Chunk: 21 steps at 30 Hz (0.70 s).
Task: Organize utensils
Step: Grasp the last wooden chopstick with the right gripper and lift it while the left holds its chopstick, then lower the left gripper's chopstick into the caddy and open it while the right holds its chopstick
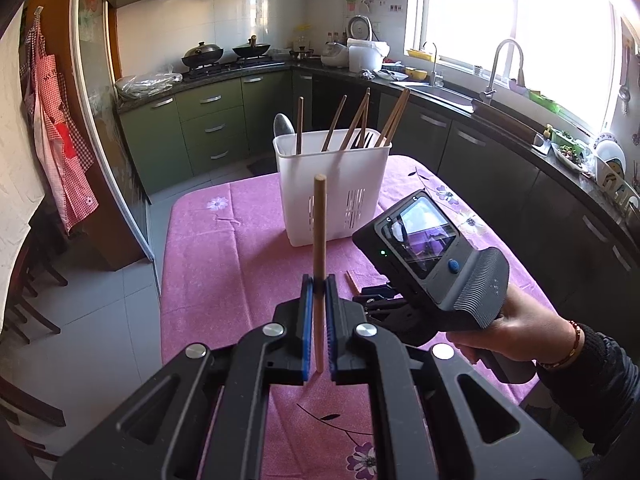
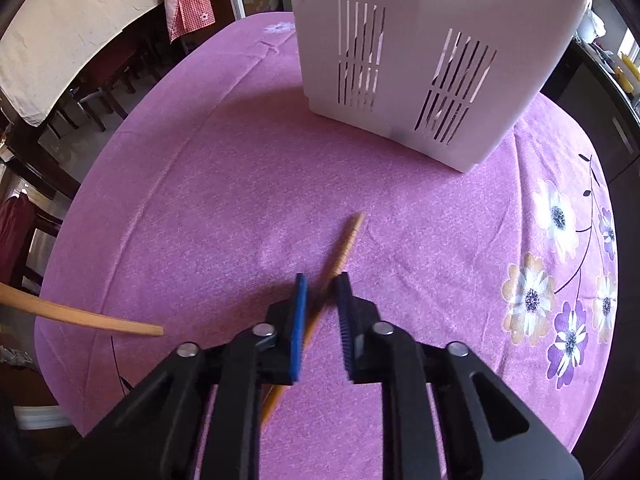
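Sorting chopsticks into the white caddy [image 1: 332,188] at the far side of the counter [image 1: 224,264].
We find our left claw [image 1: 319,284] clamped on an upright chopstick [image 1: 319,240], seemingly for dropping in; our right claw [image 2: 322,288], parted, straddles a flat-lying chopstick [image 2: 345,245], ungripped.

left wrist: high, faces kitchen | right wrist: low, near tablecloth [image 2: 224,200] | shared: caddy [image 1: 332,184]

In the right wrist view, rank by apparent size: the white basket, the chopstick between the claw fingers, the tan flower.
1. White basket, largest.
2. Chopstick; partly hidden by the claw.
3. Tan flower, smallest.
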### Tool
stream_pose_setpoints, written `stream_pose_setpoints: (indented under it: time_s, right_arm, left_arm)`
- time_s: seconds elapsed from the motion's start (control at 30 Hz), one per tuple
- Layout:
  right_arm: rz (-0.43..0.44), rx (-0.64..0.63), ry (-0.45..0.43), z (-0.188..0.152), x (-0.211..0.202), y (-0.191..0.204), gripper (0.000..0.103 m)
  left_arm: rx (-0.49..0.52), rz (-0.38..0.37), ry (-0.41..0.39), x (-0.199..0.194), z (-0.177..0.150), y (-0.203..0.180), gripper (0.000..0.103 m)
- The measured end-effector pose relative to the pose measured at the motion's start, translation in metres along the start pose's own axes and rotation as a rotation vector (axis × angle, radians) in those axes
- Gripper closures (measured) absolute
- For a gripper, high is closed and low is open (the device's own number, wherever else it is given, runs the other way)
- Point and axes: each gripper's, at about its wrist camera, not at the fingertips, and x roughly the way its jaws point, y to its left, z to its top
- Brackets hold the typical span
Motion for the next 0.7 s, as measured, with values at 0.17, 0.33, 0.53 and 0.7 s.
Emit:
stream_pose_setpoints:
  time_s: [0.17, 0.33, 0.53, 0.7]
  right_arm:
    - [0.023, 0.003, 0.014, 0.004, 0.000, -0.004, 0.097]
    - [0.038, 0.029, -0.050, -0.002, -0.029, -0.027, 0.097]
    - [0.058, 0.060, -0.283, -0.015, -0.115, -0.045, 0.097]
    - [0.043, 0.073, -0.428, -0.048, -0.172, -0.054, 0.097]
  left_arm:
    - [0.006, 0.001, -0.001, 0.001, 0.000, -0.001, 0.097]
    - [0.009, 0.006, 0.003, 0.002, 0.000, -0.001, 0.097]
    - [0.010, 0.008, 0.007, 0.002, 0.001, -0.001, 0.097]
    - [0.015, 0.009, 0.004, 0.002, 0.001, -0.002, 0.097]
